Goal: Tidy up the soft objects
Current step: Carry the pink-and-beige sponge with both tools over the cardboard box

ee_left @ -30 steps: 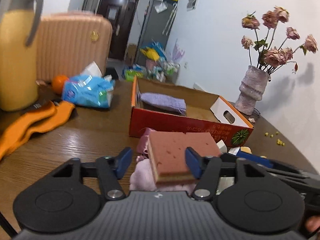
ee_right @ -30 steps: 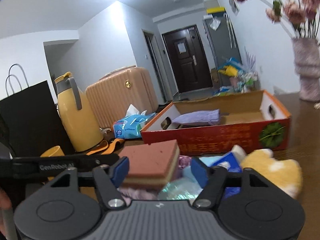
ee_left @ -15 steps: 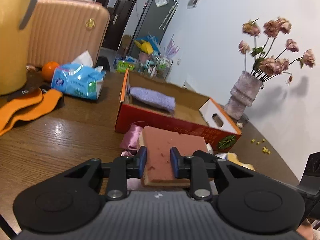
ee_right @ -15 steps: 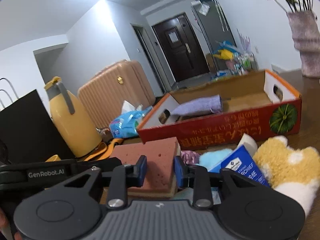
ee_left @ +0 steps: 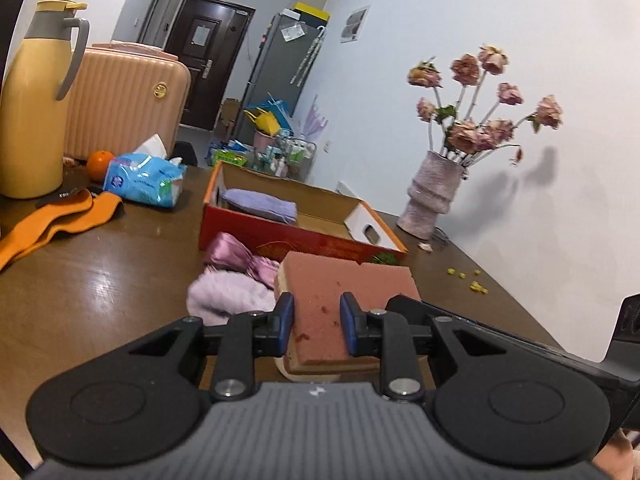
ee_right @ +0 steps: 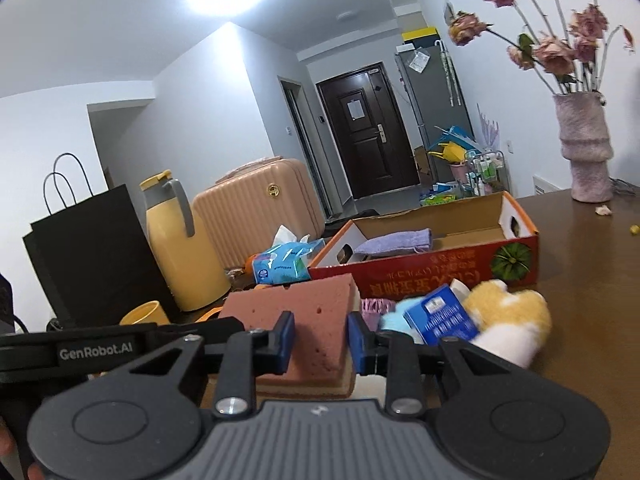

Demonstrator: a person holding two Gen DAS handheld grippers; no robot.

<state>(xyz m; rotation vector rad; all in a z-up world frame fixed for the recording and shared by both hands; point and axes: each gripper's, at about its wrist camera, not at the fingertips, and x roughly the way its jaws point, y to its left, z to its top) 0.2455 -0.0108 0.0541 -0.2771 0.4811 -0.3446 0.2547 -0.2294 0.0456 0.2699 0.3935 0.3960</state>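
On the desk [ee_left: 80,280], from the left: a yellow jug [ee_left: 36,100], a blue tissue pack [ee_left: 144,178], then the red cardboard box [ee_left: 280,236] holding a lilac cloth [ee_left: 260,206], with a vase [ee_left: 434,198] at far right. The left gripper [ee_left: 316,318] has its jaws clamped on the near edge of the pink sponge [ee_left: 344,280], which sits in front of the box above a lilac plush [ee_left: 228,294]. The right gripper [ee_right: 320,338] has its jaws clamped on the same sponge from the other side, with a blue packet [ee_right: 440,316] and a yellow plush [ee_right: 512,316] just to its right.
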